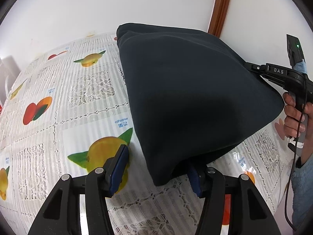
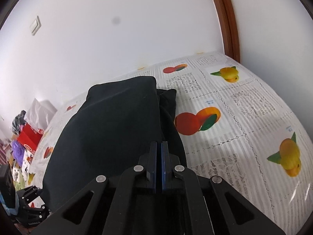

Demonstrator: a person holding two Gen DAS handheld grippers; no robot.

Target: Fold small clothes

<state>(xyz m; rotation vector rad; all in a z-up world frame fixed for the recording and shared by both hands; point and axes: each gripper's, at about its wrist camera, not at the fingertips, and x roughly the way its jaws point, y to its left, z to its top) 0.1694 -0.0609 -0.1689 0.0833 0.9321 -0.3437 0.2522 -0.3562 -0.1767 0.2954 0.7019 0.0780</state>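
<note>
**Cloth raised for a fold**

Right tool clamped together on a cloth edge, lifting it off the worktop. Left tool apart, near corner draped over 1 pad, likely steadying.

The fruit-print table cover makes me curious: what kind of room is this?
Most likely a room in a home. A plastic lace-pattern tablecloth printed with mangoes covers the table, a dark navy garment lies on it for folding, and a white wall switch and brown wooden door frame show behind.
</note>
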